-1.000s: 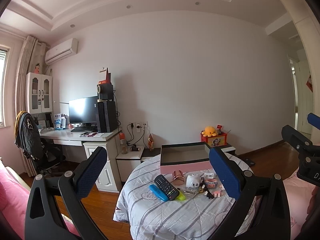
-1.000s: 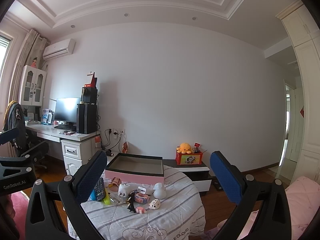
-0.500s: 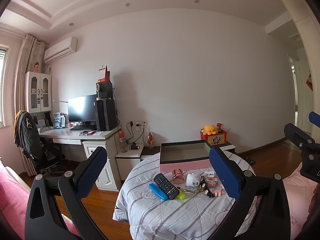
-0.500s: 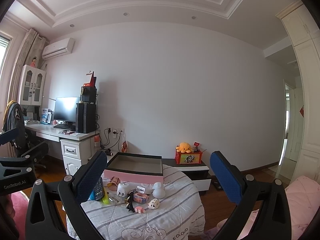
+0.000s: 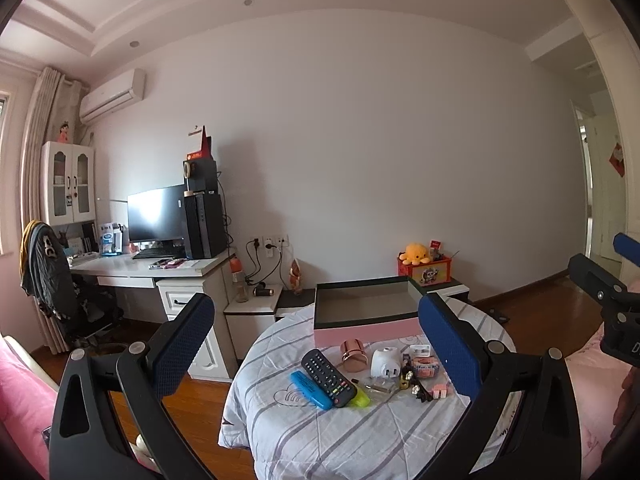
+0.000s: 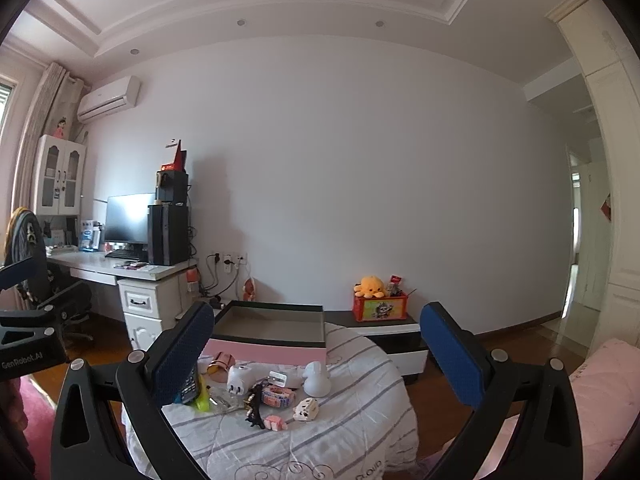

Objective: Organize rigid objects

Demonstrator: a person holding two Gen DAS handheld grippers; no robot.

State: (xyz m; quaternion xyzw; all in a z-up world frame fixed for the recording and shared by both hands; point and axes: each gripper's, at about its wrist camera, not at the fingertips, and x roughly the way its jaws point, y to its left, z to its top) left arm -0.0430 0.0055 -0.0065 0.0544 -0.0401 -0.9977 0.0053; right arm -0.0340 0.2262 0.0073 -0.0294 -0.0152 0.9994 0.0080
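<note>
A round table with a striped cloth (image 5: 320, 432) carries a pink box with a dark rim (image 5: 362, 312), open and empty. In front of it lie a black remote (image 5: 328, 372), a blue marker (image 5: 311, 389), a rose-gold cup (image 5: 353, 356), a white plug adapter (image 5: 385, 363) and small trinkets. The right wrist view shows the box (image 6: 268, 334), the adapter (image 6: 240, 378) and a white figurine (image 6: 316, 378). My left gripper (image 5: 316, 344) and right gripper (image 6: 316, 344) are both open and empty, held well back from the table.
A white desk (image 5: 160, 270) with monitor and computer tower stands at the left, an office chair (image 5: 52, 280) beside it. A low cabinet with a red toy box (image 5: 424, 272) stands behind the table. Pink bedding (image 6: 600, 380) lies at the right. The floor is wood.
Both views have shifted slightly; the table sits a little lower and closer in the left wrist view. Both grippers stay open and nothing on the table has moved.
</note>
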